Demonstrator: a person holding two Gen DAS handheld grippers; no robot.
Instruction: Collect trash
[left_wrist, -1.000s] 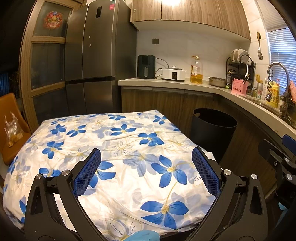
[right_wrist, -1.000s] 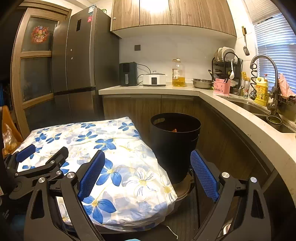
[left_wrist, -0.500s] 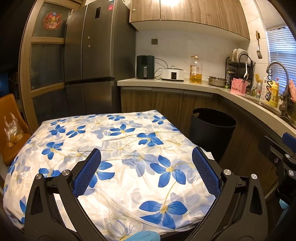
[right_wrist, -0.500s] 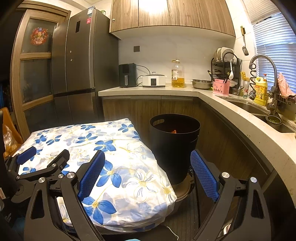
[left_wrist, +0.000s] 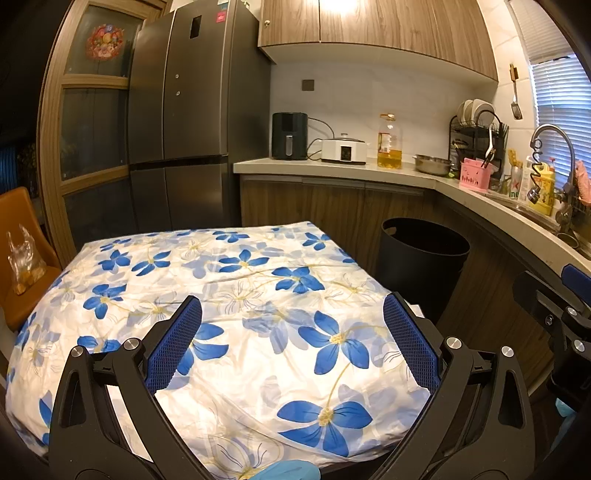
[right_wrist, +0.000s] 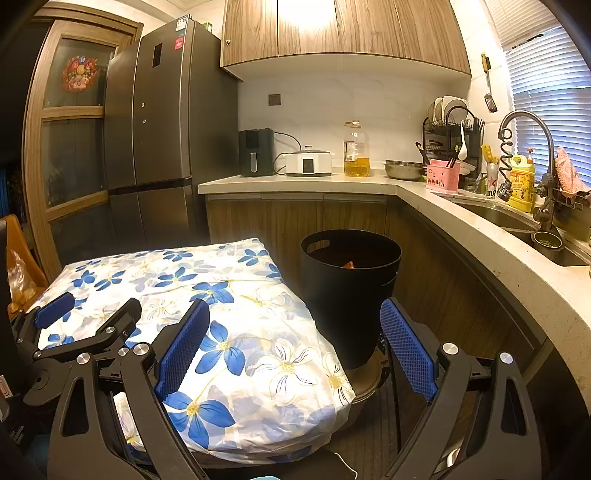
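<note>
A black trash bin (right_wrist: 351, 291) stands on the floor right of the table; it also shows in the left wrist view (left_wrist: 421, 266). A bit of orange trash (right_wrist: 349, 264) shows inside it. The table wears a white cloth with blue flowers (left_wrist: 236, 306), with no loose trash visible on it. My left gripper (left_wrist: 291, 343) is open and empty above the table's near edge. My right gripper (right_wrist: 295, 350) is open and empty, near the table's right corner, in front of the bin. The left gripper also shows at the left of the right wrist view (right_wrist: 85, 325).
An orange chair (left_wrist: 18, 254) with a clear plastic bag (left_wrist: 24, 262) stands left of the table. A grey fridge (left_wrist: 192, 122) is behind. The curved counter (right_wrist: 480, 221) holds appliances, an oil bottle, a dish rack and a sink on the right.
Both views have shifted slightly, the right gripper drifting a little. Both grippers stay open and empty.
</note>
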